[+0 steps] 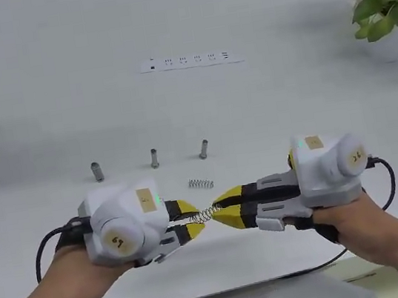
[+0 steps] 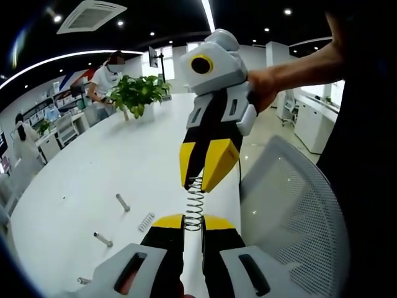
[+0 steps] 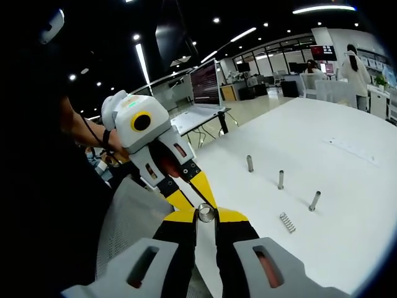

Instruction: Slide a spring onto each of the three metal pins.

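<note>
The left gripper [image 1: 197,219] and the right gripper [image 1: 218,210] meet tip to tip at the near edge of the white worktop [image 1: 288,91], each in one of the person's hands. Between them they carry a small metal spring [image 1: 206,214]. The left gripper's yellow jaws are drawn together on the spring's left end, and the right gripper's jaws are pinched on its right end, so both are clamped on the same spring. The spring hangs in the air above the worktop with its long axis running level from left to right. In the right gripper view it appears end-on, as a small ring between that gripper's own jaw tips. Farther from the person, just beyond the grippers, a second spring [image 1: 200,184] lies loose on its side on the worktop. Beyond that, three short metal pins stand upright in a row, none with a spring on it: the left pin [image 1: 97,171], the middle pin [image 1: 154,158] and the right pin [image 1: 203,149]. The right pin stands almost straight beyond the held spring and is the nearest of the three to both grippers. Since the pins are upright and the spring lies level, one gripper would probably have to let go so the other can turn the spring on end over a pin.
</note>
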